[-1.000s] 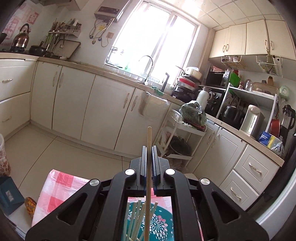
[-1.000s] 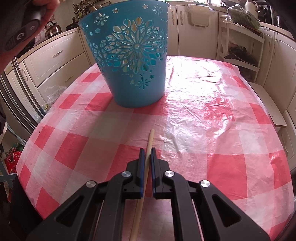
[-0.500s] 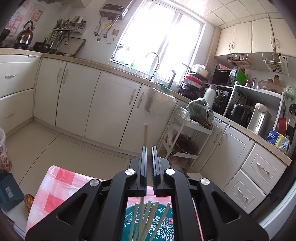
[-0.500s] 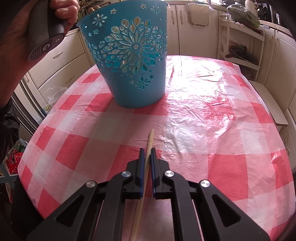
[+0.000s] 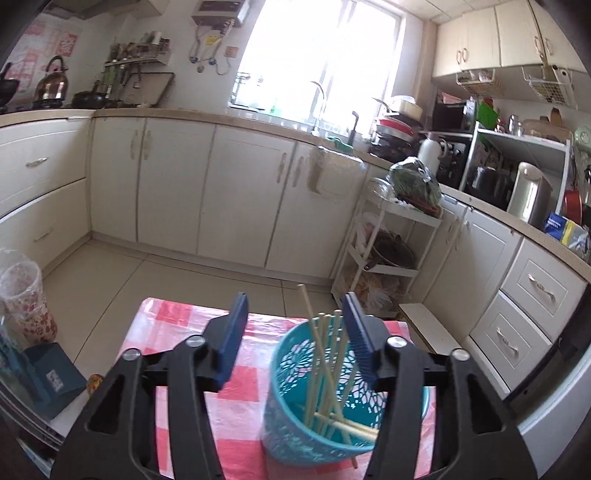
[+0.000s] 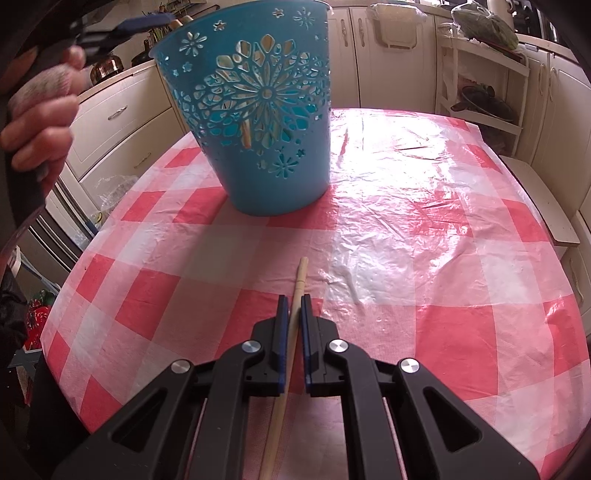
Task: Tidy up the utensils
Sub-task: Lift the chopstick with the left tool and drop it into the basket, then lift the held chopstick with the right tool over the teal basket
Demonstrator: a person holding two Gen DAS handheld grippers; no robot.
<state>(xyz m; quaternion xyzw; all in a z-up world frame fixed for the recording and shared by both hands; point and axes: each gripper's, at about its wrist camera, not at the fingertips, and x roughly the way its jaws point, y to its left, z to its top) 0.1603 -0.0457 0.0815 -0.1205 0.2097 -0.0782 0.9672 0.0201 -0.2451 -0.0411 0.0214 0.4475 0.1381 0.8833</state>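
A blue cut-out plastic basket stands on the red-and-white checked table and holds several wooden chopsticks. My left gripper hangs above it, open and empty. In the right wrist view the same basket stands at the far side of the table. My right gripper is shut on a single wooden chopstick that points toward the basket, low over the cloth. The left gripper's fingers and the hand holding it show at the upper left.
The table has a shiny plastic cover over the checked cloth. Kitchen cabinets and a white shelf rack stand beyond the table. A blue box and a patterned cup sit to the left.
My left gripper has opened and let its chopstick drop into the basket, and its view has tilted down. My right gripper has kept its hold on its chopstick and barely moved.
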